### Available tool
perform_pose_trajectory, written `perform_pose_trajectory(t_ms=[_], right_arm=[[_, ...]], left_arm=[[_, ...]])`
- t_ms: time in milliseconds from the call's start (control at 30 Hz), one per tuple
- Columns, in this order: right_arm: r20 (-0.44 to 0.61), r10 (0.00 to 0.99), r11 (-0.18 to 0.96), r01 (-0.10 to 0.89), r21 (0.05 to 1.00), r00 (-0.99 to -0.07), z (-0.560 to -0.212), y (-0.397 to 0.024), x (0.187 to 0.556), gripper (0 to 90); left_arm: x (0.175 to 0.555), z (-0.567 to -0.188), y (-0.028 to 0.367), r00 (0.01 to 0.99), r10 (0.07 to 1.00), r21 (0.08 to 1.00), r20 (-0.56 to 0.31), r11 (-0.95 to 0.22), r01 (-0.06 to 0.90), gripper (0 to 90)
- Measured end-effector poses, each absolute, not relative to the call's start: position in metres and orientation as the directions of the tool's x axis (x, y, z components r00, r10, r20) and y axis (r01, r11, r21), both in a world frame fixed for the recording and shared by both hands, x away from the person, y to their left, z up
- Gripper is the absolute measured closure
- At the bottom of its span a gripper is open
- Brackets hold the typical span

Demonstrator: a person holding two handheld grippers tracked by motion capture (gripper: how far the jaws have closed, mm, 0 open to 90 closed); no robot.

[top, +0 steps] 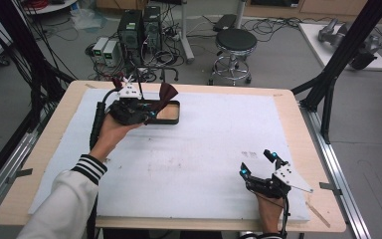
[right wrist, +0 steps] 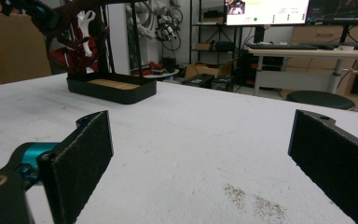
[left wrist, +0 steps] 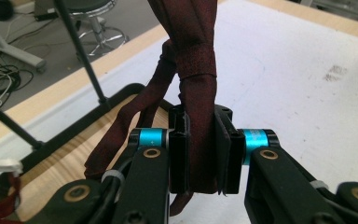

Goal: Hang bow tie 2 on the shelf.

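Observation:
A dark red fabric strip (left wrist: pixel 195 60), folded and bound by a band of the same cloth, hangs between the jaws of my left gripper (left wrist: pixel 204 154), which is shut on it. In the high view that left gripper (top: pixel 151 111) hovers over a black tray (top: pixel 175 119) with a wooden floor at the far left of the table, and the fabric strip (top: pixel 167 93) sticks up above it. My right gripper (top: pixel 257 163) rests near the table's front right, and in its own view the right gripper (right wrist: pixel 200 154) stands open with nothing between its pads.
A thin black post (right wrist: pixel 135 37) rises from the tray (right wrist: pixel 112 91). A white foam sheet (top: pixel 204 144) covers the wooden table. Behind the table stand a stool (top: pixel 235 42), computer boxes (top: pixel 138 30) and loose cables. Black frame struts (top: pixel 338 59) flank the right side.

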State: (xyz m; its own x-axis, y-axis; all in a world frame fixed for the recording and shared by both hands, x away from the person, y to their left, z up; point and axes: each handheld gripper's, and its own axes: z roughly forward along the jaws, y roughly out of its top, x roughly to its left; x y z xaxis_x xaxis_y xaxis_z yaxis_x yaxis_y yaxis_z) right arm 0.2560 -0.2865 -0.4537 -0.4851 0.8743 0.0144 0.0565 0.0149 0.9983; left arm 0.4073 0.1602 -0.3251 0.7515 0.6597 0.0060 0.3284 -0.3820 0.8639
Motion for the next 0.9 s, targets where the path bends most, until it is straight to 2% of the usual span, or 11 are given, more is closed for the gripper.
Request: perform_pose_trajectory(t_ms=[900], right_arm=[[0.012,0.875,0.018,0.057,0.998,-0.485,-0.454,-0.286,0.256,5.6]], left_arm=[[0.403,-0.304,0.21,0.652,0.758,0.913,-0.012,-0.257,0.316,77.8]])
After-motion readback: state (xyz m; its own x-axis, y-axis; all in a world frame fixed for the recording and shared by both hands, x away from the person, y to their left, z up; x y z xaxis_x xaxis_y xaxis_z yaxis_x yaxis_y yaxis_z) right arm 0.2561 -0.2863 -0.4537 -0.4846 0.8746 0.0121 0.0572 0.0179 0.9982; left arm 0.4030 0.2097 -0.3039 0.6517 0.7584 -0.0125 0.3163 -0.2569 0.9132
